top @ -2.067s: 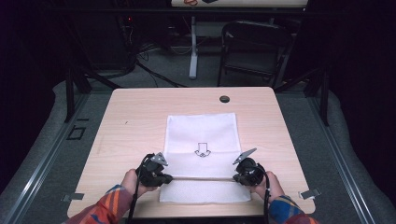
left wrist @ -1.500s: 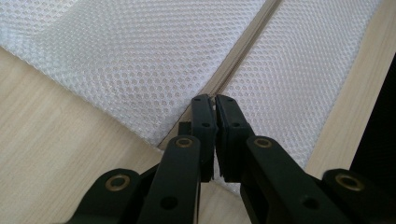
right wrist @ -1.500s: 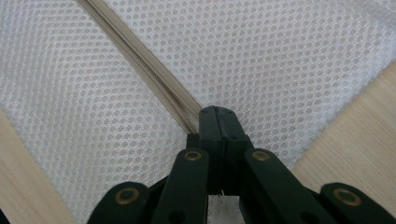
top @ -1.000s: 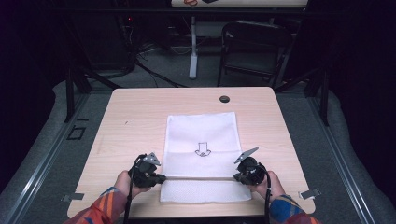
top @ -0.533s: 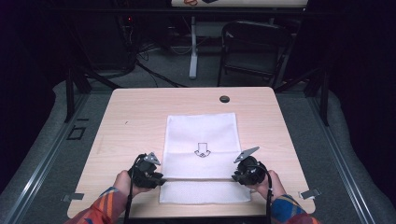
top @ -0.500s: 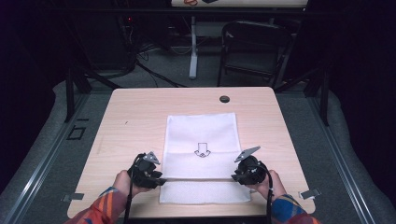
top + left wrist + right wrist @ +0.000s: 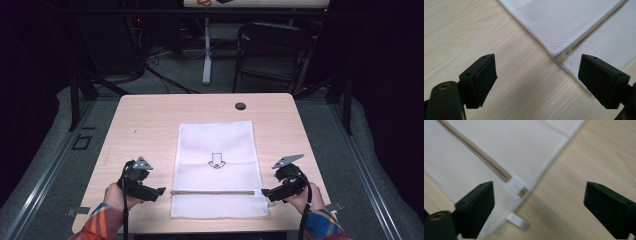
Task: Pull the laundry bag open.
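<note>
Mesh bag (image 7: 217, 167) lies flat at the near middle of the table (image 7: 150, 120), zipper (image 7: 215, 191) running left to right across its near part. My left claw (image 7: 159, 190) and right claw (image 7: 265, 192) hang just beside the zipper's ends, jaws just opened wide, nothing between them.

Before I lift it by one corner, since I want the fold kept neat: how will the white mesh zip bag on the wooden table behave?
The white mesh zip bag will probably droop: it lies thin and flat, folded over itself. It looks light, being fine open mesh. The zip band may stay somewhat stiffer than the cloth.
</note>
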A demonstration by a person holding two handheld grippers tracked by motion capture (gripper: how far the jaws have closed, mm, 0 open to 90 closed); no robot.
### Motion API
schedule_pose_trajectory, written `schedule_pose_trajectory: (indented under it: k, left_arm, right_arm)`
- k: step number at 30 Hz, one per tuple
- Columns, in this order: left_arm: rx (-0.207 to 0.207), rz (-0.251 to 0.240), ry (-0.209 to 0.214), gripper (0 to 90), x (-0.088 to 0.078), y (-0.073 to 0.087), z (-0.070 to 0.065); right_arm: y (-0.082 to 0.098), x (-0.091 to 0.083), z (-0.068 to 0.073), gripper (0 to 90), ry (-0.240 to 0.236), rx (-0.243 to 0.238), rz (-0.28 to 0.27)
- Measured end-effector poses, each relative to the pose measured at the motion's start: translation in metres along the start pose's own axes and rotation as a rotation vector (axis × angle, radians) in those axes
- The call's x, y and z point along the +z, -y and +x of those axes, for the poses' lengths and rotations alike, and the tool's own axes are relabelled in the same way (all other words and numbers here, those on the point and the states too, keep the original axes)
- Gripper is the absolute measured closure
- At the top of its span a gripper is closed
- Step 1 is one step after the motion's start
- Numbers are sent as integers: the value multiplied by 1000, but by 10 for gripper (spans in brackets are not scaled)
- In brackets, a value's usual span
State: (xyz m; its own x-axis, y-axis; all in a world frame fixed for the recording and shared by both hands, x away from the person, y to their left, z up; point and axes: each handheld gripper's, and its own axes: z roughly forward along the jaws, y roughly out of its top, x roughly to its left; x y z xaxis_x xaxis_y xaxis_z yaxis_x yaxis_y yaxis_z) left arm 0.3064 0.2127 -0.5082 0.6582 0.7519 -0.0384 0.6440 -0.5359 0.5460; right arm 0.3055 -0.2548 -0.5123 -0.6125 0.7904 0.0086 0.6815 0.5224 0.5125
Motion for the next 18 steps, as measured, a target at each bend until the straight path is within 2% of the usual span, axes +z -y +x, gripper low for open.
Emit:
schedule_pose_trajectory:
  k: [5, 8, 11, 14, 18]
  left_arm:
    - [-46, 1, -41, 96, -6, 8, 9]
    - [-56, 24, -49, 63, -3, 10, 14]
    - [-76, 54, -31, 51, 3, 12, 19]
    - [-87, 71, -35, 36, 6, 13, 24]
    - [-106, 78, -43, 15, 9, 16, 30]
  right_arm:
    - [16, -10, -19, 17, 56, 97, -14]
    - [24, -13, -26, 0, 68, 123, -16]
    - [31, -10, -29, 0, 52, 126, 8]
    - [34, -5, -31, 0, 54, 120, 38]
    - [36, -2, -36, 0, 65, 127, 35]
